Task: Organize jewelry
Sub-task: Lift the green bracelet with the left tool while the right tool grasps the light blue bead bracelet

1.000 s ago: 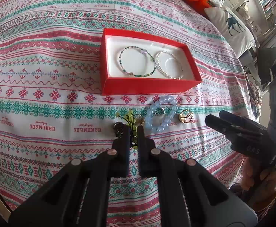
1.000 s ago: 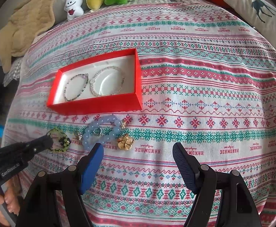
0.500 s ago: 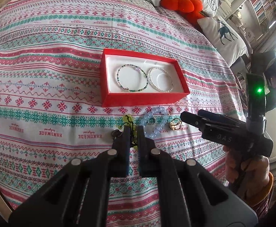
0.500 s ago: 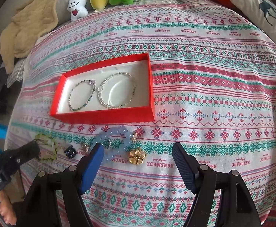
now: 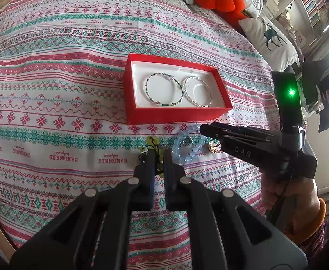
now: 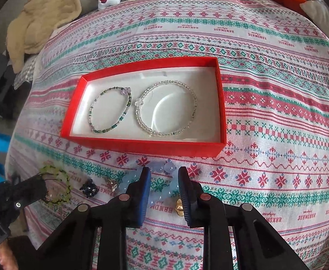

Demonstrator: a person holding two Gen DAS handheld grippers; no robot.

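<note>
**Right claw closing around the blue bead bracelet**

Nearest the right wrist camera, the right claw (image 6: 164, 181) has just been closing, its blue pads now set narrowly either side of one arc of the blue bead bracelet (image 6: 162, 171); whether they already press on the beads I cannot tell. The bracelet lies on the bed cover (image 6: 277, 135), just in front of the red box (image 6: 146, 146). It looks light, its beads smooth and likely slippery, the loop limp if strung on elastic, so a pinch across one strand of beads should lift it better than a squeeze on the whole ring.

The left claw (image 5: 158, 157) is almost fully shut, pinching the green bracelet (image 5: 153, 140) by its dark cord.

The right view shows a gold flower piece (image 6: 179, 208) and a small dark charm (image 6: 89, 189) clearly; the left view half hides them. The left view alone shows the right claw from the side, low over the beads.

Farther off, the box holds a green beaded bracelet (image 6: 110, 110) and a clear beaded bracelet (image 6: 166, 110), side by side.
</note>
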